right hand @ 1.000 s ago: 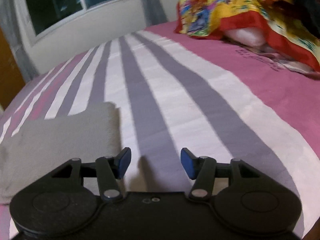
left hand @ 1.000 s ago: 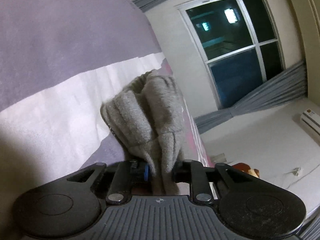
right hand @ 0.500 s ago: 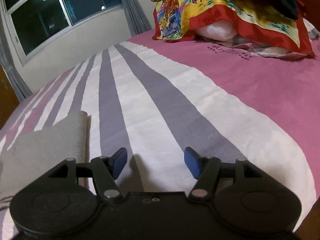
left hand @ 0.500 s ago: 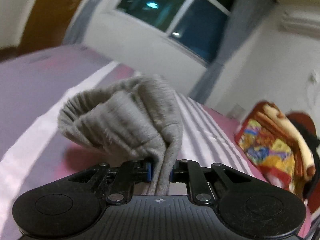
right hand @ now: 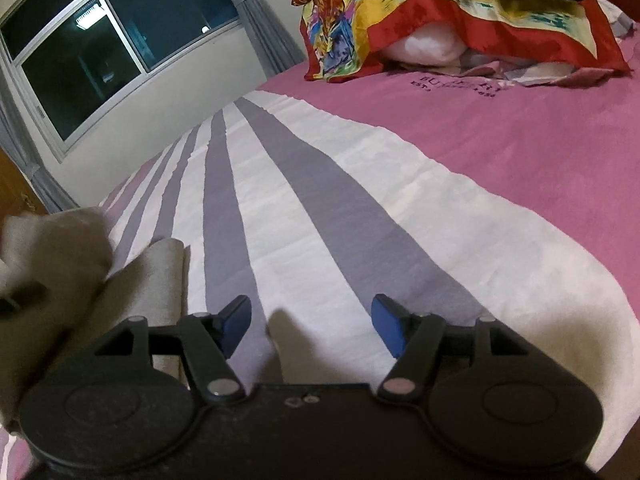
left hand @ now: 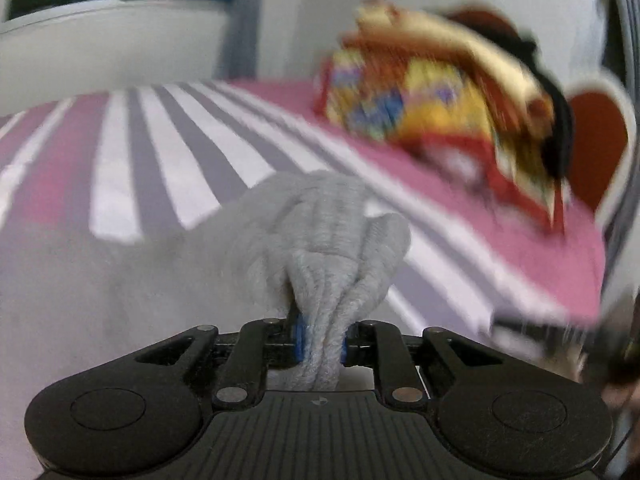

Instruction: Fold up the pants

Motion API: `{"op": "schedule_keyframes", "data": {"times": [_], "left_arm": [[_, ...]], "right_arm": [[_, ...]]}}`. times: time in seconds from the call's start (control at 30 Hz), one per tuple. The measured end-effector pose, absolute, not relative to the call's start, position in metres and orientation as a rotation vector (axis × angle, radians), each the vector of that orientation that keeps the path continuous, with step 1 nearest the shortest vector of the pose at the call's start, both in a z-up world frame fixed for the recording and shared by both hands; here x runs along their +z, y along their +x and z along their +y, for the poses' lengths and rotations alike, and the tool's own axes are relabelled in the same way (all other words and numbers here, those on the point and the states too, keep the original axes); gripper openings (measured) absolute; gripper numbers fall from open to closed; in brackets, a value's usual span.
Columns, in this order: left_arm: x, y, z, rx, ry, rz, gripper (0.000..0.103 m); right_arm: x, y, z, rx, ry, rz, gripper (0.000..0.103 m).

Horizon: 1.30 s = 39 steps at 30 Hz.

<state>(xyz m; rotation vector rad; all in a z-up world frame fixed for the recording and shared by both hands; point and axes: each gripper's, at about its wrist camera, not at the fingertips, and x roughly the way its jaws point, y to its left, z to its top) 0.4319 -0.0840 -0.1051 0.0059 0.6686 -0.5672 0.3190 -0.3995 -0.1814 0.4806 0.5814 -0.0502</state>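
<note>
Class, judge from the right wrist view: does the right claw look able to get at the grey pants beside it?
Probably yes: the right claw is empty, its jaws opening, and the grey pants lie unobstructed beside it.

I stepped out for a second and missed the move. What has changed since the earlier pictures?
The left gripper, clamped on the bunched grey pants, has swung them round from facing the window toward the colourful blanket, and its jaws are opening slightly. The right gripper has opened wider, holding nothing. The striped bed sheet and the rest of the pants lie as before.
</note>
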Motion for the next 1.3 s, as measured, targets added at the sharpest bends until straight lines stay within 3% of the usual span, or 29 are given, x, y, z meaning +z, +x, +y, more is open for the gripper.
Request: {"op": "schedule_keyframes", "data": {"times": [0.17, 0.23, 0.3, 0.33, 0.47, 0.57, 0.73, 0.93, 1.13, 1.3], "left_arm": [[-0.103, 0.409, -0.078, -0.55, -0.017, 0.64, 0.033], [-0.093, 0.401, -0.056, -0.545, -0.101, 0.604, 0.051], [-0.088, 0.382, -0.019, -0.535, -0.178, 0.554, 0.098], [-0.085, 0.372, -0.001, -0.531, -0.219, 0.529, 0.103], [-0.1, 0.345, 0.051, -0.365, -0.241, 0.509, 0.102], [-0.118, 0.314, 0.095, -0.241, -0.262, 0.519, 0.091], [-0.153, 0.282, 0.117, -0.191, -0.221, 0.587, 0.091], [-0.171, 0.299, 0.102, -0.159, -0.148, 0.611, 0.091], [-0.182, 0.318, 0.099, -0.139, -0.12, 0.584, 0.091], [-0.189, 0.318, 0.11, -0.162, -0.206, 0.564, 0.091]], "right_arm": [[-0.184, 0.321, -0.4, -0.042, 0.48, 0.585, 0.073], [-0.183, 0.32, -0.4, -0.039, 0.484, 0.581, 0.073], [-0.184, 0.32, -0.403, -0.037, 0.504, 0.576, 0.073], [-0.184, 0.32, -0.403, -0.036, 0.511, 0.574, 0.073], [-0.183, 0.319, -0.402, -0.042, 0.508, 0.569, 0.073], [-0.182, 0.318, -0.402, -0.045, 0.507, 0.567, 0.072], [-0.176, 0.314, -0.396, -0.07, 0.483, 0.552, 0.071], [-0.156, 0.3, -0.355, 0.039, 0.479, 0.515, 0.064], [-0.135, 0.308, -0.292, 0.268, 0.427, 0.509, 0.042], [-0.133, 0.336, -0.264, 0.291, 0.415, 0.55, 0.041]]}}
